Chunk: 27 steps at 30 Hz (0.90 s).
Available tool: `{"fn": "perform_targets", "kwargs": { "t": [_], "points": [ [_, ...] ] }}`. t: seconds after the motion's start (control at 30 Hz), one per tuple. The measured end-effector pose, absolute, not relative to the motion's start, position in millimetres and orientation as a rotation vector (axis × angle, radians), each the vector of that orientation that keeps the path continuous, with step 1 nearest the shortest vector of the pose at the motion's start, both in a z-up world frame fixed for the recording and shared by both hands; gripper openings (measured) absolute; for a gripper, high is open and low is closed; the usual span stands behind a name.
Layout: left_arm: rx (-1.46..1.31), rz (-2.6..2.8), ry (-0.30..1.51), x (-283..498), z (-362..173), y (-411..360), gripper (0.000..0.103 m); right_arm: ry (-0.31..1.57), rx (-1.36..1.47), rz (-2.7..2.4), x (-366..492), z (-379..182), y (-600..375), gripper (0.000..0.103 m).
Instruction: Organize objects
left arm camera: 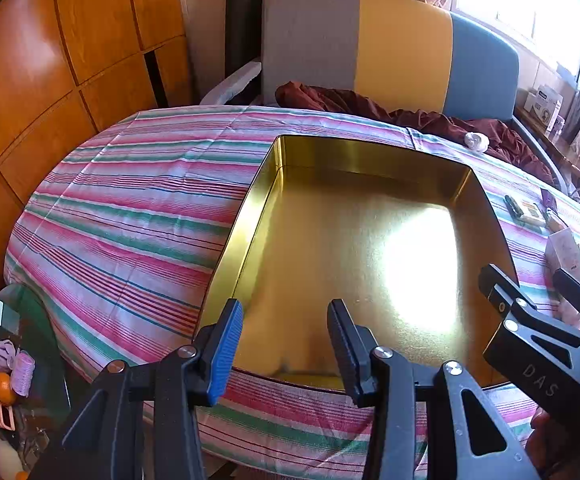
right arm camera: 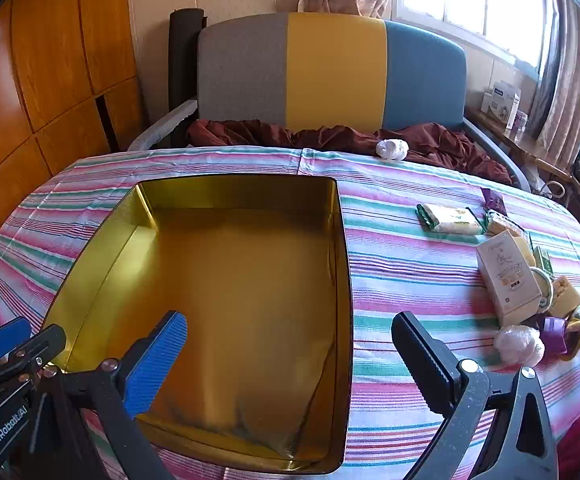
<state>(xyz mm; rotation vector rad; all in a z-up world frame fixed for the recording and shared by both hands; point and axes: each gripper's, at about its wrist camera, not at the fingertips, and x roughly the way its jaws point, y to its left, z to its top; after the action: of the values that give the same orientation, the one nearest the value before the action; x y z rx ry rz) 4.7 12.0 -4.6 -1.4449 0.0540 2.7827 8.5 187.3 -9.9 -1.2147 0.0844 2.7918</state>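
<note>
Striped cloth (right arm camera: 389,264) in pink, green and white covers the worktop. On it sits a gold metal tin (right arm camera: 226,280), rectangular and lidless, its polished floor bare and catching window glare in the left wrist view.

Left gripper (left arm camera: 286,340) hangs over the tin's near edge, pointing down into it. Jaws stand part-way apart, nothing between them; one blue pad (left arm camera: 226,352) faces inward.

Right gripper (right arm camera: 290,356) is spread wide and empty. Its blue-padded finger is over the tin's floor, its black finger over the cloth just right of the tin's right wall.

Loose items lie in a cluster on the cloth to the right of the tin, well apart from it: a cream carton (right arm camera: 507,278), a flat green-edged packet (right arm camera: 447,218), a small purple packet (right arm camera: 493,200), a pale plastic-wrapped bundle (right arm camera: 519,344), purple ribbon (right arm camera: 553,330), yellowish blocks (right arm camera: 567,296). A white crumpled ball (right arm camera: 391,148) sits at the far edge, against a dark red blanket (right arm camera: 290,132).

Behind stands a sofa back (right arm camera: 329,76) in grey, yellow and blue panels. Wooden panelling (right arm camera: 42,80) on the left.
</note>
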Motion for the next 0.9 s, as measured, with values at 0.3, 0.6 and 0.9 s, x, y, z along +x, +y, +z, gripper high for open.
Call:
{"fn": "perform_targets", "kwargs": {
  "t": [0.3, 0.6, 0.9],
  "points": [
    [-1.437, 2.778, 0.066, 5.4, -3.8, 12.8, 0.044, 0.09, -1.213, 2.786, 8.7, -10.8, 188.7, 0.103],
    [-1.433, 2.786, 0.091, 5.5, -4.1, 16.5, 0.044, 0.091, -1.208, 2.785, 10.3, -10.4, 188.9, 0.103],
    [-1.442, 2.789, 0.092, 5.2, -6.3, 15.5, 0.044, 0.083, -1.177, 2.785, 12.9, -7.5, 190.4, 0.103]
  ]
}}
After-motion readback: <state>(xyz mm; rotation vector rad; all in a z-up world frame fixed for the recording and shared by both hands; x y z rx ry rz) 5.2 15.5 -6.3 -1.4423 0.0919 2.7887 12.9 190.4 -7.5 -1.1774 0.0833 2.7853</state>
